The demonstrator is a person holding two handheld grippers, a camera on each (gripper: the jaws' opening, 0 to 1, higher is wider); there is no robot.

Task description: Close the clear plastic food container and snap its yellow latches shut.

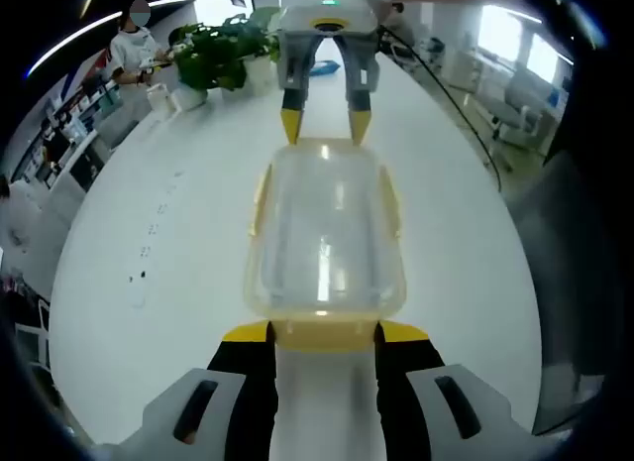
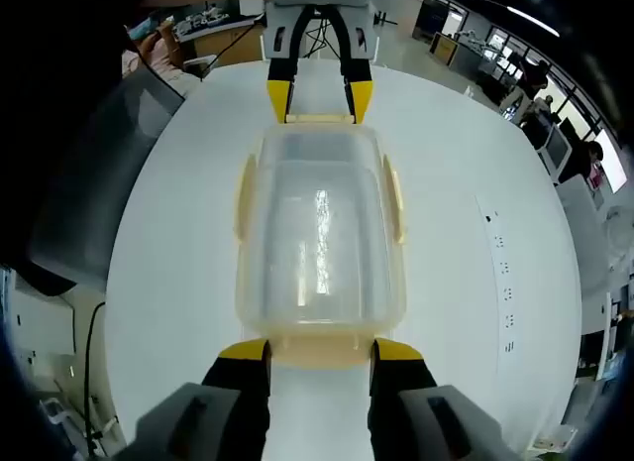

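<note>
Round white table [image 1: 149, 243], potted green plant [image 1: 213, 55] at its far edge, bright windows [image 1: 515, 40], ceiling strip lights [image 2: 525, 20], desks with monitors [image 2: 550, 144], person standing [image 1: 134, 50] beyond the table

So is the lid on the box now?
Yes, the lid sits flat on the clear box. Whether the yellow latches are snapped down, I cannot tell. The box looks empty.
</note>
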